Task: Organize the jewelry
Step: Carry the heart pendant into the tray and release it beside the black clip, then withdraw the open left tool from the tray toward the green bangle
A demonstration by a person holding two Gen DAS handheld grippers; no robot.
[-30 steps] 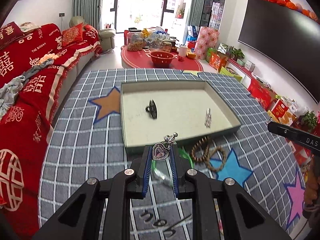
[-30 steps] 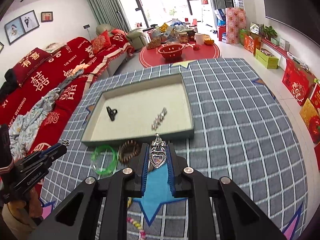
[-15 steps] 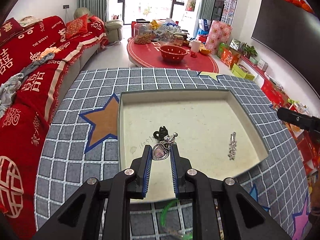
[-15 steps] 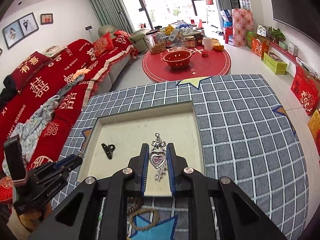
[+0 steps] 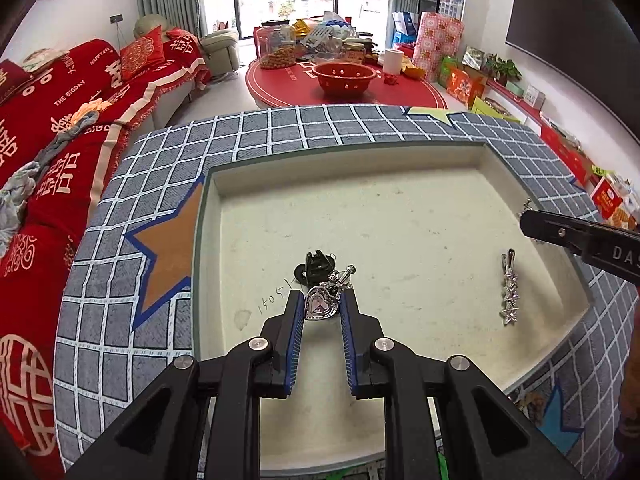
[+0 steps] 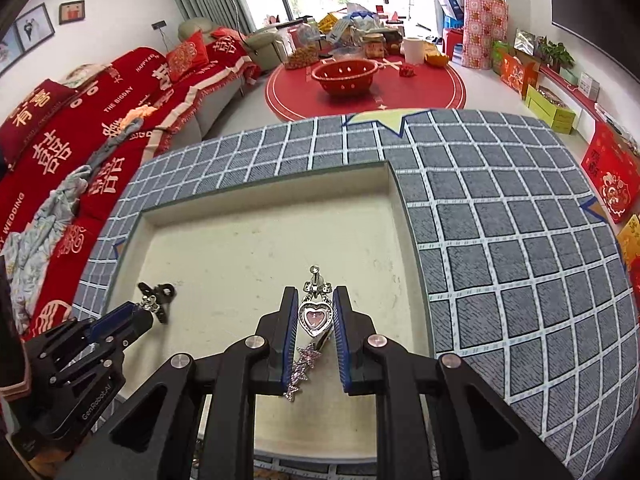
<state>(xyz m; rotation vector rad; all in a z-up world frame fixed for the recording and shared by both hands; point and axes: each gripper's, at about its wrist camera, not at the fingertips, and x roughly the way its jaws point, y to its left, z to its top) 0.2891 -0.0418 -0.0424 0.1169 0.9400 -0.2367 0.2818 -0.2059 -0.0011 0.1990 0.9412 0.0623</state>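
Observation:
Each gripper is shut on a silver heart earring with a pink stone. In the left wrist view my left gripper pinches one heart earring over the beige tray, just in front of a black clip on the tray floor. A silver star hair clip lies at the tray's right. In the right wrist view my right gripper holds the other heart earring above the star hair clip. The left gripper shows at the lower left, near the black clip.
The tray sits on a grey checked cloth with coloured stars. A brown bead bracelet lies outside the tray's near right corner. A red sofa runs along the left, and a red round table with a bowl stands beyond.
Both grippers have moved forward and lower, from in front of the tray's near edge to above its floor. Each still grips its heart earring.

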